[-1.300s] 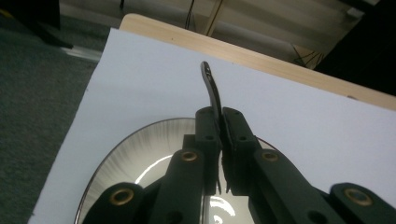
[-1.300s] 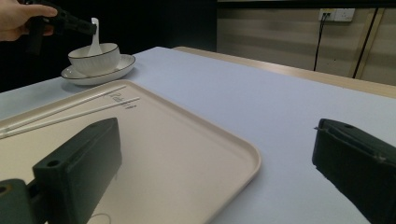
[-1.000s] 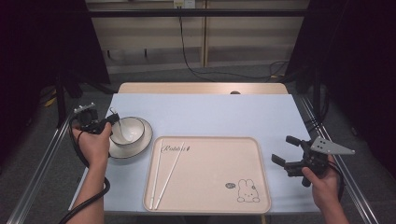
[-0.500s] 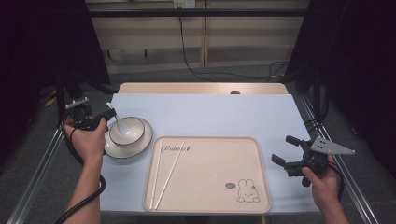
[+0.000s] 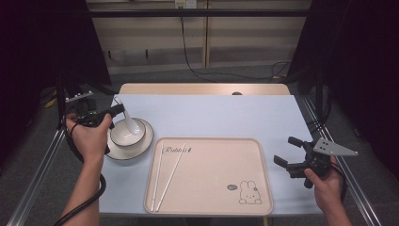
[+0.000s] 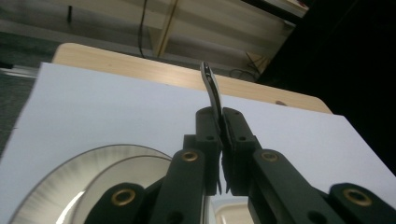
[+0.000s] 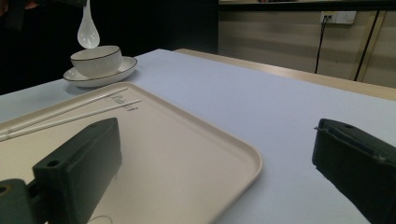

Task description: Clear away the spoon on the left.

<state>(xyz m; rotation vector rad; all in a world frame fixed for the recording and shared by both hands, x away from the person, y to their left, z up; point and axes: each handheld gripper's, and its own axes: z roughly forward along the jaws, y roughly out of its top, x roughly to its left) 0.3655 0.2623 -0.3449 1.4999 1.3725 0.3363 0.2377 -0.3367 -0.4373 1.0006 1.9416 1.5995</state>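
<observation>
sideways, spoon [image 7: 87, 29] clear above bowl [image 7: 96, 60]

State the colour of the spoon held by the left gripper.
White; the spoon shows best in the right gripper view, hanging above the bowl.

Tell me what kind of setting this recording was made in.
Most likely a lab or studio bench staged as a mock dining setup. A table under a pale blue sheet stands between black drapes; floor cables run to a wall socket, and one tray, bowl and chopsticks are laid out.
</observation>
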